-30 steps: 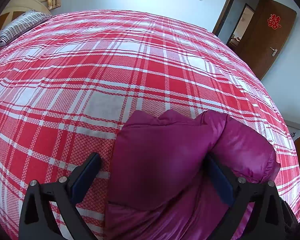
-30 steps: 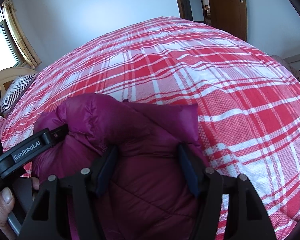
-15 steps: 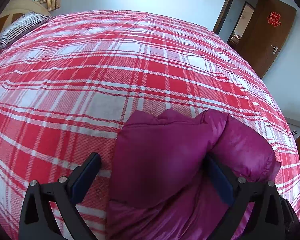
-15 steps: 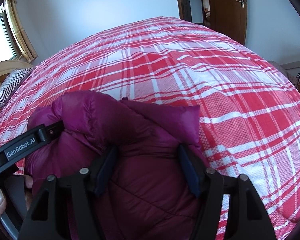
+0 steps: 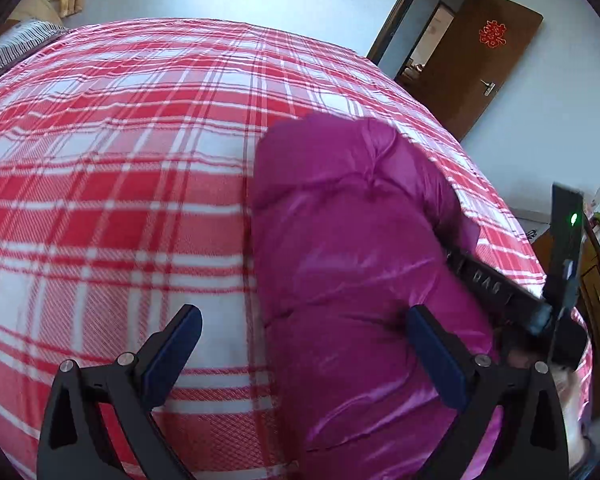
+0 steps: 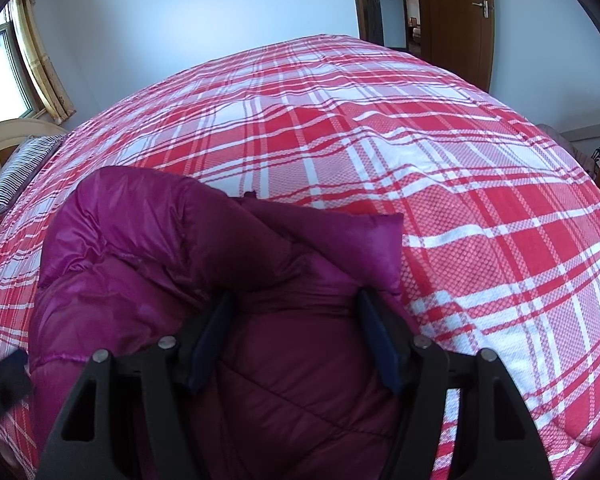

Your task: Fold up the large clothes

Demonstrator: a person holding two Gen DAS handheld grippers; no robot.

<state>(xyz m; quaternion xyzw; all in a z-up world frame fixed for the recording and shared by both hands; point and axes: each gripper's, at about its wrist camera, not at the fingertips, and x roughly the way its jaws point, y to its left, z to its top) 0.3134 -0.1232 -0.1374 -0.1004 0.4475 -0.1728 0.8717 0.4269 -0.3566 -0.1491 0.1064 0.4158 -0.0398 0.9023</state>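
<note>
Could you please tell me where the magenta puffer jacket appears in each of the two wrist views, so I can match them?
Left wrist view: the magenta puffer jacket fills the centre-right, running down to the bottom edge.
Right wrist view: it fills the lower left and centre, between the right gripper's fingers.
Shared landmark: the striped pillow, at the left edge in both.

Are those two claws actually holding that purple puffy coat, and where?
The right claw straddles a bunched fold of the purple jacket; whether it pinches cannot be told. The left claw is open, holding nothing.
</note>
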